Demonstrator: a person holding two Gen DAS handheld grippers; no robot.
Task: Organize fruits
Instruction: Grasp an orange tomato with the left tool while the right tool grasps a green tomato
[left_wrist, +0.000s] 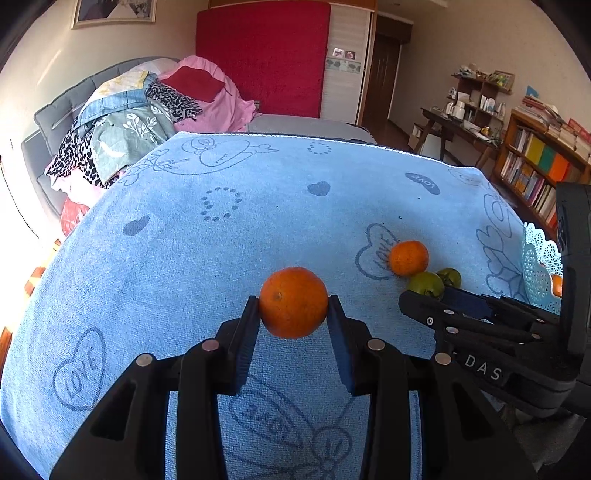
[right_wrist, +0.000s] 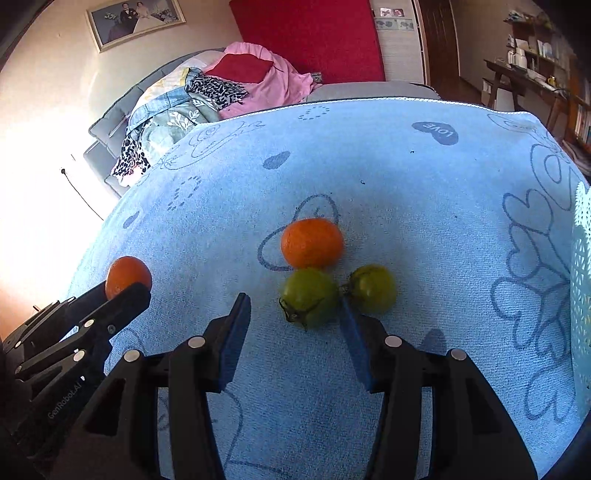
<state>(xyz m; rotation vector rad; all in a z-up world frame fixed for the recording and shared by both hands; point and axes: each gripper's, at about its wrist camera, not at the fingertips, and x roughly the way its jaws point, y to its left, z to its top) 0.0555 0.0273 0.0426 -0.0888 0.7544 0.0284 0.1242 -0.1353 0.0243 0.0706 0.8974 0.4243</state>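
My left gripper (left_wrist: 293, 306) is shut on an orange (left_wrist: 293, 301), held just above the blue towel (left_wrist: 221, 240); the right wrist view shows that held orange (right_wrist: 127, 275) at the far left. A second orange (right_wrist: 312, 242) lies on the towel, touching two green tomatoes. My right gripper (right_wrist: 293, 299) stands over the nearer green tomato (right_wrist: 308, 295), which sits between its fingertips. The right pad is at the tomato's side and the left pad is clear of it. The other green tomato (right_wrist: 373, 288) lies just outside the right finger.
A pale blue lattice basket (left_wrist: 539, 266) stands at the towel's right edge with something orange inside. Behind the towel is a grey sofa piled with clothes (left_wrist: 122, 122). A bookshelf (left_wrist: 535, 166) and a desk are at the right.
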